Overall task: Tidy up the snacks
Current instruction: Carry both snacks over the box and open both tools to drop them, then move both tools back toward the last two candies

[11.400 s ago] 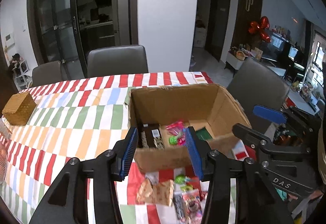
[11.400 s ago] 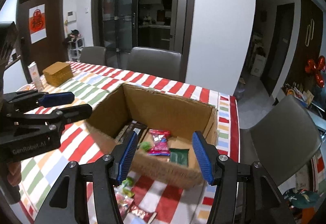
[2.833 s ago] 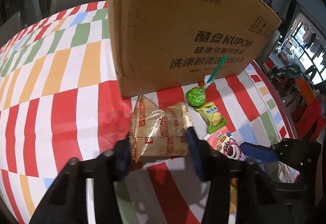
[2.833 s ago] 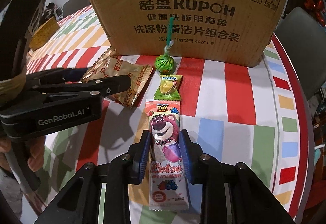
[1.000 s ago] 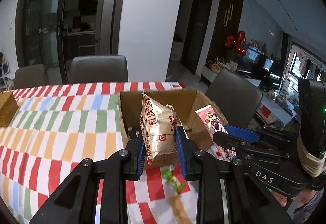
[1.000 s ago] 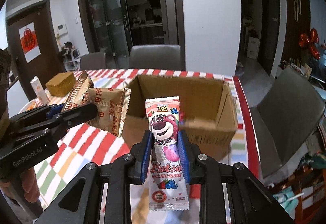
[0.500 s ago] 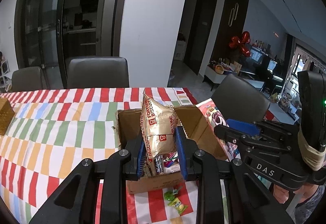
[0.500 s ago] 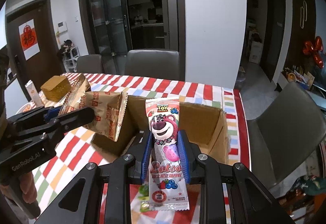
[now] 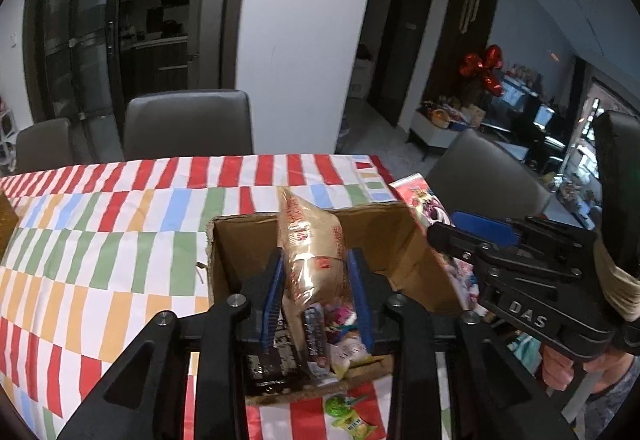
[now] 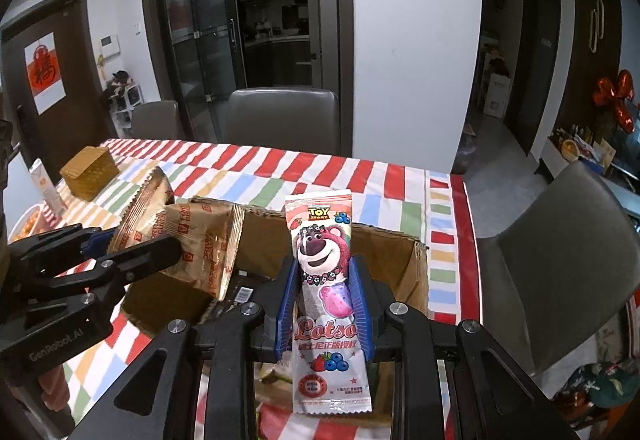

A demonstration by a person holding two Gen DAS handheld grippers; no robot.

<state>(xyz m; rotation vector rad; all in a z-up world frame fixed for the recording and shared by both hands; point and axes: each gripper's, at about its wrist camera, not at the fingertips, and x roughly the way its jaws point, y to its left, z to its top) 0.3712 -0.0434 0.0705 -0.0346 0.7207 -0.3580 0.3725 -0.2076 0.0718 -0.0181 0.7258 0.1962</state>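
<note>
My left gripper (image 9: 316,296) is shut on a gold fortune biscuit packet (image 9: 311,252) and holds it upright over the open cardboard box (image 9: 244,240); the packet also shows in the right wrist view (image 10: 200,240). My right gripper (image 10: 322,296) is shut on a pink Lotso bear snack packet (image 10: 324,280), held upright above the box (image 10: 404,272). In the left wrist view that packet (image 9: 424,204) and the right gripper (image 9: 460,236) hang over the box's right wall. Several snacks (image 9: 336,336) lie inside the box.
A green lollipop (image 9: 334,406) and a yellow candy (image 9: 354,428) lie on the striped tablecloth (image 9: 100,240) before the box. A wicker box (image 10: 90,172) stands far left. Grey chairs (image 10: 284,120) ring the table; one (image 10: 568,240) is at the right.
Both grippers have moved forward and down over the box with their packets still held. The box now sits closer below me and its contents show.
</note>
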